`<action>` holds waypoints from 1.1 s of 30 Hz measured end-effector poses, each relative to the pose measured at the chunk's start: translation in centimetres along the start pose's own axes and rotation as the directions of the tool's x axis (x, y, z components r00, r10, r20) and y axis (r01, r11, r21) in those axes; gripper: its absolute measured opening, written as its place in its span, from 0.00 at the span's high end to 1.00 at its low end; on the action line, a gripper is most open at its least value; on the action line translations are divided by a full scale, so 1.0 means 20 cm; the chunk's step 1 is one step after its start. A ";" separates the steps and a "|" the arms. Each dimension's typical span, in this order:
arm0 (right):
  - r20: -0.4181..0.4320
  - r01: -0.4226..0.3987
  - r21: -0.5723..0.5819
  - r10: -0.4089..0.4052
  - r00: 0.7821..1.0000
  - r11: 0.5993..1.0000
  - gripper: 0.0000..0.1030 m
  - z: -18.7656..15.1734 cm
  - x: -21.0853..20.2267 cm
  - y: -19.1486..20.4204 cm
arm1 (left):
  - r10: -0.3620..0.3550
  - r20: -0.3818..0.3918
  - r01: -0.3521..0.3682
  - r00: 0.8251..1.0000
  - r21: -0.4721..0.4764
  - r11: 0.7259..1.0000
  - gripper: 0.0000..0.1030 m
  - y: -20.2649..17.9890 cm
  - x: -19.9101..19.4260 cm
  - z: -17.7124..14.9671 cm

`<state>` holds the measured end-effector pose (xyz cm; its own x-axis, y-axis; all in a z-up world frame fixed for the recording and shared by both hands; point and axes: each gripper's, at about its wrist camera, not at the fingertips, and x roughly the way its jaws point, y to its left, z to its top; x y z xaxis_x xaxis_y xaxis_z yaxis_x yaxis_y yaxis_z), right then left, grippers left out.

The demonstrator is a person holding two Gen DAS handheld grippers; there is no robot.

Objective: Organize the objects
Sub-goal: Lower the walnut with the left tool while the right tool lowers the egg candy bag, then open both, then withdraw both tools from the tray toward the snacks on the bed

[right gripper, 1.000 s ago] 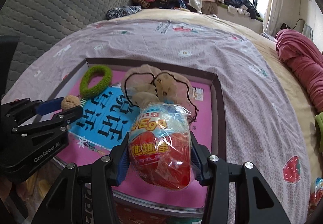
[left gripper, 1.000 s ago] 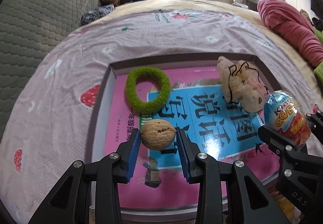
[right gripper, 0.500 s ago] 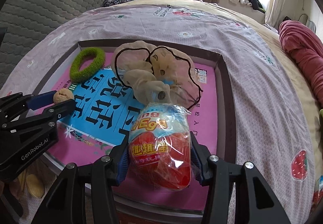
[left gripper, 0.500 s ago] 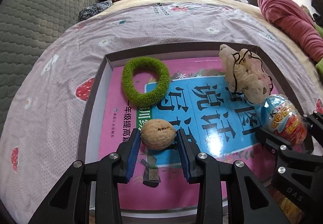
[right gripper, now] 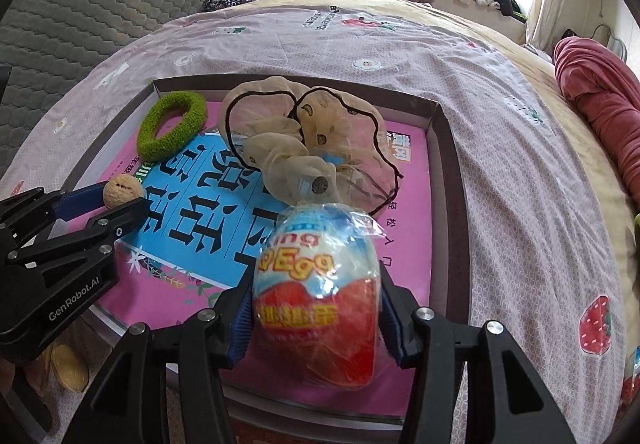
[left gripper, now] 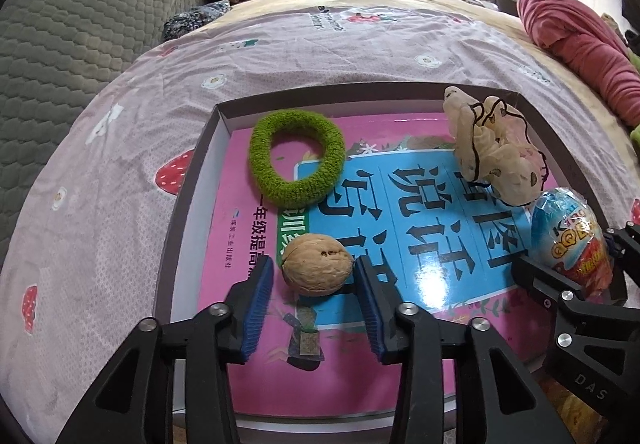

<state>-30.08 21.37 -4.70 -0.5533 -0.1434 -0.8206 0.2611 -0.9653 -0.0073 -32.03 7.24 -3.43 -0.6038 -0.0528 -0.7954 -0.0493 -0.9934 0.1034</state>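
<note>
A shallow grey box (left gripper: 188,203) sits on the pink strawberry-print bedsheet (left gripper: 120,147), its floor covered by a pink and blue book (left gripper: 420,228) with large Chinese characters. On the book lie, from largest to smallest, a beige gauzy scrunchie with black edging (right gripper: 316,135) at the far right, a fuzzy green hair ring (left gripper: 296,163) at the far left, a plastic-wrapped toy egg (right gripper: 320,296) — blue-white on top, red below — at the near right, and a tan walnut (left gripper: 318,264) near the left. The left gripper (left gripper: 314,284) points steeply down, its blue pads just parted from the walnut, which rests on the book between them. The right gripper (right gripper: 314,318) also tilts down and has just been opening, though whether its pads still press the egg's wrapper cannot be told.
</note>
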 end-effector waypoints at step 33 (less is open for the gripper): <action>0.122 -0.001 0.029 -0.003 0.993 1.000 0.06 0.06 -0.32 0.01 | 0.045 0.095 -0.041 0.994 -0.042 0.998 0.15 0.19 -0.41 -0.01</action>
<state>-27.36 21.80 1.20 -0.6460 -0.1665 -0.7450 0.2384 -0.9711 0.0103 -27.00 3.88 3.39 -0.6783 -0.0878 -0.7295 0.0095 -0.9938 0.1108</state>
